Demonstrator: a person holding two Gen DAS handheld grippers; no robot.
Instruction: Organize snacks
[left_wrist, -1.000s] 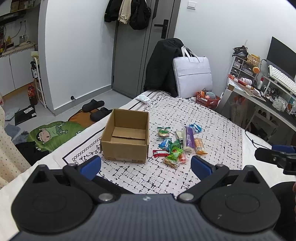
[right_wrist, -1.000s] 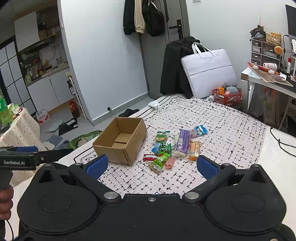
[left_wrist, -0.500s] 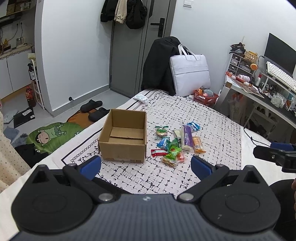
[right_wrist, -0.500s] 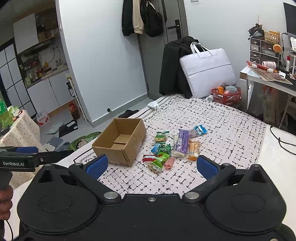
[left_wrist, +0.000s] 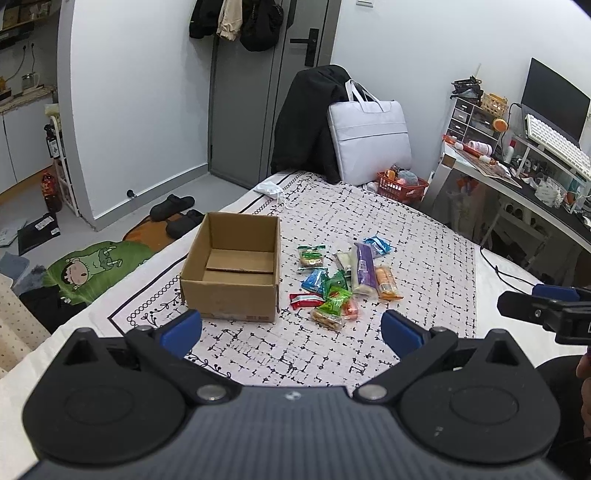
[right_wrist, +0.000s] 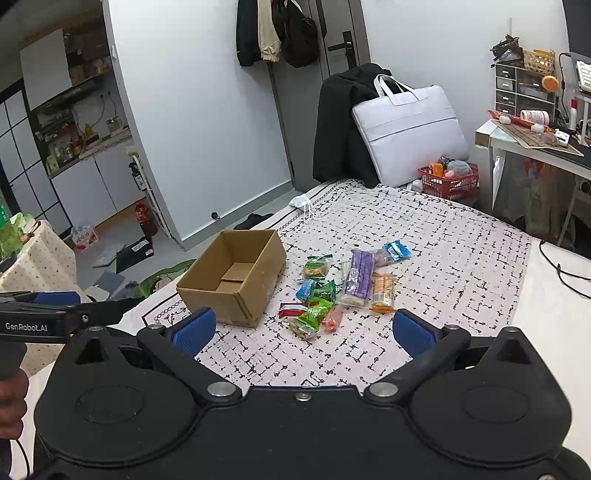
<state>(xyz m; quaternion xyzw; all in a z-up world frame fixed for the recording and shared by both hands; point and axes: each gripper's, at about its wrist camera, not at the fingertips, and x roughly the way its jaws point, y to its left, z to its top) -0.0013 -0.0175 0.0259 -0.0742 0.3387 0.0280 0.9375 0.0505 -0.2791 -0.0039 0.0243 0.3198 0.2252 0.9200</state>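
Both grippers eased slightly closer to bed, nothing else moved. Left gripper (left_wrist: 291, 328) & right gripper (right_wrist: 301, 330) wide, empty. Snacks (left_wrist: 341, 278) heaped frame centre, beside empty box (left_wrist: 232, 271). Risk: crowded wrappers, pinching two at once

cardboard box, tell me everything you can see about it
The cardboard box is a plain brown corrugated carton, open at the top, with no top flaps showing. It sits upright on the patterned bedspread, to the left of the pile of snack packets, apart from them. Nothing lies inside; only the folded bottom flaps show. A small label runs along the lower edge of its near side. Neither gripper touches it.
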